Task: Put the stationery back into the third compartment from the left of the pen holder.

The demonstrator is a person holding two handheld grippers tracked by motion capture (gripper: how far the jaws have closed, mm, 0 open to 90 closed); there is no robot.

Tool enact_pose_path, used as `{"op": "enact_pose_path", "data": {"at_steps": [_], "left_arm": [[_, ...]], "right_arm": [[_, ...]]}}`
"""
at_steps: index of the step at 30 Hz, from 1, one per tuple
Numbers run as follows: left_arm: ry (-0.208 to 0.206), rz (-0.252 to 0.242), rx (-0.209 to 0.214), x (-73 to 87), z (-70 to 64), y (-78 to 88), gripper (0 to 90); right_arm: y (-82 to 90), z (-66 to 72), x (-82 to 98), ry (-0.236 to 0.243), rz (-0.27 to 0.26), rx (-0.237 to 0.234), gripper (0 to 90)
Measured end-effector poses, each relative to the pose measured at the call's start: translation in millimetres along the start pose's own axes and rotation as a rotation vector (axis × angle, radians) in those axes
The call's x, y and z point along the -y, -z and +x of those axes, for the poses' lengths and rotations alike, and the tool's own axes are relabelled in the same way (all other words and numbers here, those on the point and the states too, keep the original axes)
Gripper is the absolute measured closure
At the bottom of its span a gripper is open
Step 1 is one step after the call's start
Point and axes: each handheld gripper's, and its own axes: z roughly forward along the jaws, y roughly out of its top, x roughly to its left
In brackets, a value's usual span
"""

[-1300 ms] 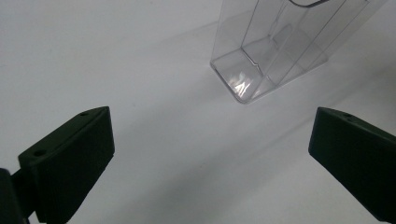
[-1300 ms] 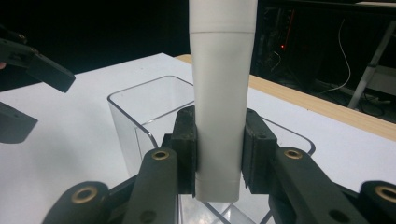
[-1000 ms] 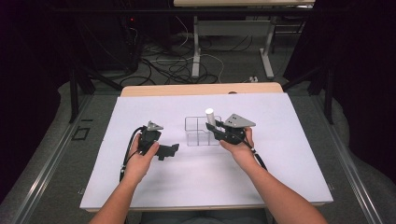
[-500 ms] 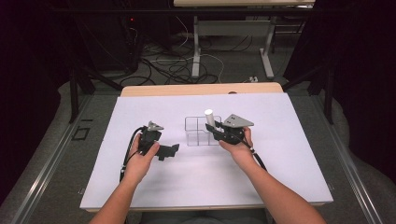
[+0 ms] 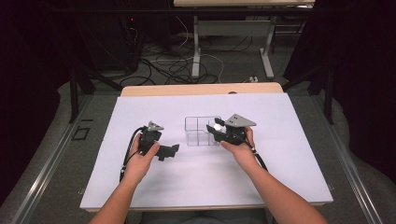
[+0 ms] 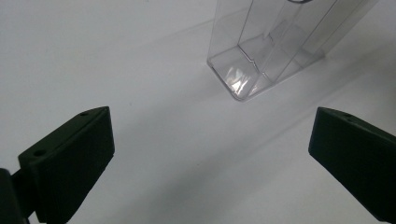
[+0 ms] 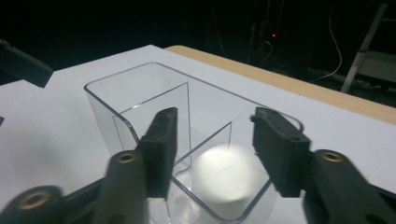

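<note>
The right gripper (image 7: 212,140) hangs over the near right part of the clear box (image 5: 201,131), jaws apart, one on each side of the white roll (image 7: 224,179) but not touching it; the left gripper (image 5: 169,150) waits left of the box, jaws wide and empty; the box looks stiff, light and slippery; the roll stands inside it and looks small, light and smooth, best held by its round sides.

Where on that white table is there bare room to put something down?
The white table is bare along its far edge, its near edge, and both outer sides. It is crowded mid-table: the clear box sits between the left tool and the right tool.
</note>
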Motion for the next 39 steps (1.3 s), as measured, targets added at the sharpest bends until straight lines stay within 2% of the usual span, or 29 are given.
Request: {"op": "enact_pose_path", "data": {"at_steps": [4,10,12,13,15,17,22,26,30,34,39], "left_arm": [[0.001,0.002,-0.001,0.3,-0.1,0.1,0.4],[-0.002,0.003,-0.005,0.4,0.3,0.2,0.4],[0.003,-0.002,-0.005,0.6,0.6,0.4,0.4],[0.000,-0.004,-0.009,0.6,1.3,0.6,0.4],[0.005,0.000,-0.009,0.9,1.6,1.1,0.4],[0.007,-0.006,-0.013,1.1,2.5,1.3,0.4],[0.010,-0.010,-0.019,0.8,4.2,3.0,0.3],[0.013,-0.015,-0.020,0.8,5.3,3.3,0.4],[0.021,-0.013,-0.022,1.1,5.9,3.6,0.4],[0.018,-0.016,-0.023,1.5,7.9,4.0,0.4],[0.029,-0.020,-0.026,1.9,9.9,5.7,0.4]], "right_arm": [[9.4,0.4,-5.1,-0.017,-0.007,-0.008,41.9],[24.0,1.7,-11.1,-0.008,-0.016,0.007,39.8],[29.6,1.2,-12.5,-0.017,-0.007,0.010,36.8],[31.6,0.8,-12.6,-0.014,-0.014,0.022,32.6],[37.4,-1.7,-13.3,-0.027,0.014,0.035,28.4],[41.4,-5.2,-12.6,-0.038,0.012,0.037,24.4],[53.6,-13.6,-11.5,-0.047,0.072,0.064,15.4],[65.8,-20.8,-11.1,-0.067,0.094,0.114,10.8],[70.7,-25.3,-11.8,-0.061,0.112,0.141,8.6],[75.2,-32.0,-8.9,-0.101,0.165,0.166,1.8],[80.9,-43.9,-1.5,-0.085,0.200,0.195,0.0]]}}
